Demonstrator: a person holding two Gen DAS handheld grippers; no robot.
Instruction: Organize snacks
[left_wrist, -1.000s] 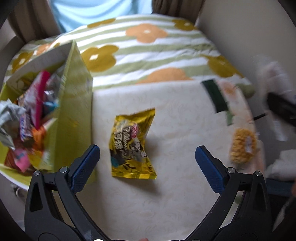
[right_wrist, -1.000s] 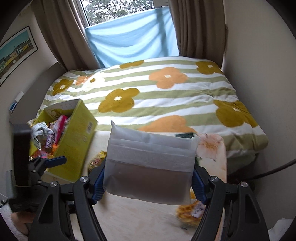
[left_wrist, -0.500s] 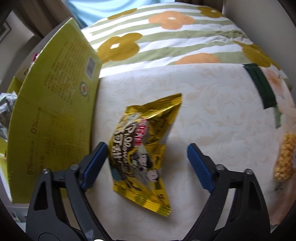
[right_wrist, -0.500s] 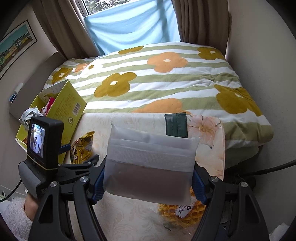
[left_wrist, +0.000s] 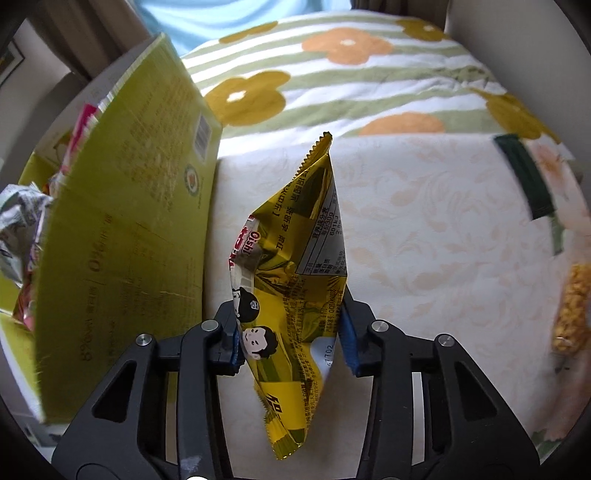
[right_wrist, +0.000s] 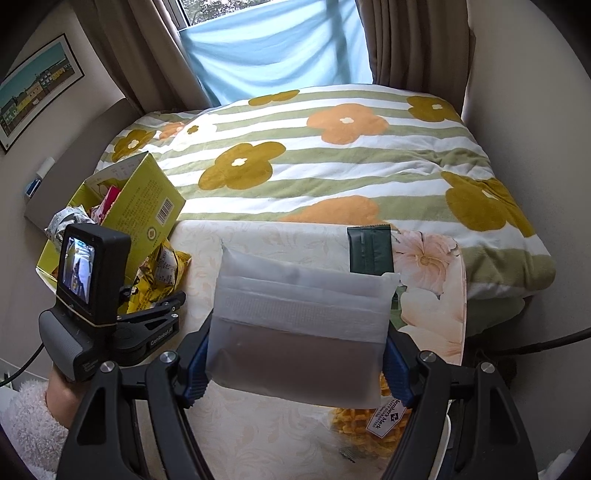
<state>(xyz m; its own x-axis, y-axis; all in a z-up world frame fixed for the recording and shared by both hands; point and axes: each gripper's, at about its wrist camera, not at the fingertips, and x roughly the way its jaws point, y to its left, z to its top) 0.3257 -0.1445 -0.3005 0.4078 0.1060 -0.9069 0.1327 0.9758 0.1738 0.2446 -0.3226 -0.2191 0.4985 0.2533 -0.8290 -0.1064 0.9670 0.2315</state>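
Observation:
My left gripper (left_wrist: 290, 338) is shut on a yellow foil snack bag (left_wrist: 295, 266) and holds it upright just above the cream tabletop, right of the yellow-green cardboard box (left_wrist: 122, 236). The box holds several snack packets (left_wrist: 22, 221). In the right wrist view the same bag (right_wrist: 159, 273) and left gripper (right_wrist: 155, 314) sit beside the box (right_wrist: 144, 206). My right gripper (right_wrist: 295, 354) is shut on a frosted white pouch (right_wrist: 299, 328) held above the table.
A dark green packet (right_wrist: 369, 249) lies at the table's far edge (left_wrist: 524, 177). A clear bag of yellow waffle snacks (right_wrist: 365, 421) lies near the right edge (left_wrist: 572, 306). A flowered striped blanket (right_wrist: 332, 155) covers the bed behind.
My left gripper closed on the yellow foil bag and lifted it upright off the table. My right gripper kept its hold on the white pouch and drew back slightly.

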